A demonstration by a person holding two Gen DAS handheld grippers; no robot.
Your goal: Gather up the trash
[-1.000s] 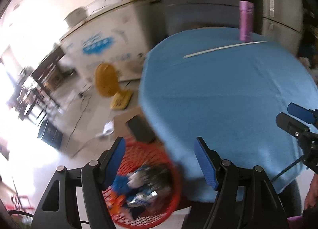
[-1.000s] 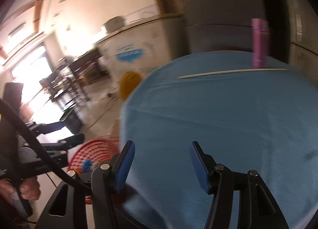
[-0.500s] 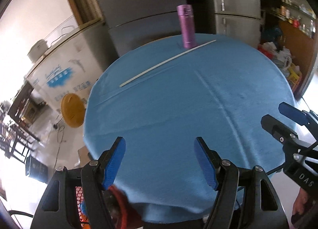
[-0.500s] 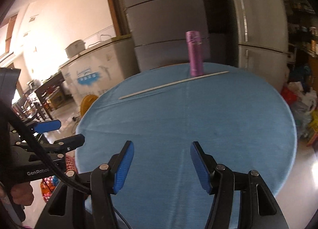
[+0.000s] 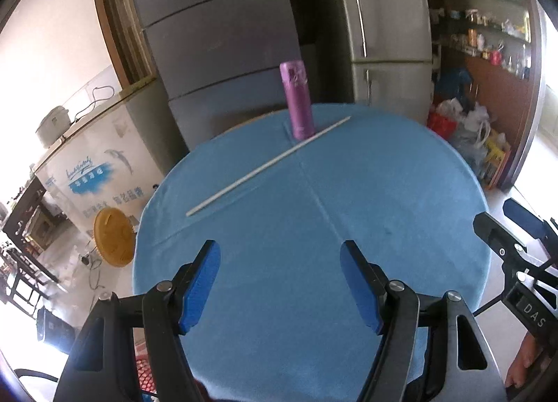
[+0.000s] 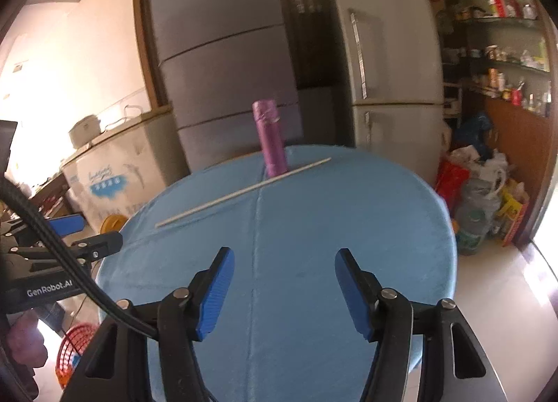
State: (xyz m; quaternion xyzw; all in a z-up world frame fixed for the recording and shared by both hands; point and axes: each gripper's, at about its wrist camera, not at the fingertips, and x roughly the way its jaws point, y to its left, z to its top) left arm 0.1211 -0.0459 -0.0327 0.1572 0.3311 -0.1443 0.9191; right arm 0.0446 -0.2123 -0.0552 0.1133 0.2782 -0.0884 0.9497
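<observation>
- Left gripper [image 5: 280, 283] held over the near part of the blue table [image 5: 401, 192], jaws apart, nothing between them.
- Right gripper [image 6: 284, 285] jaws opening, empty.
- Red basket [image 6: 75, 349] of collected trash kept on the floor beside the table.
- White stick [image 5: 268, 166] left across the table in front of the upright purple bottle [image 5: 297, 100], probably the next pick.

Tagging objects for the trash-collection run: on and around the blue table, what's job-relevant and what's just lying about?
Job-relevant:
- red basket on the floor, left of the table
- long white stick on the blue tablecloth, possibly trash
- left gripper and right gripper, both holding nothing; the right's jaws are opening

Just lying about:
- purple flask, upright
- refrigerators
- yellow fan
</observation>
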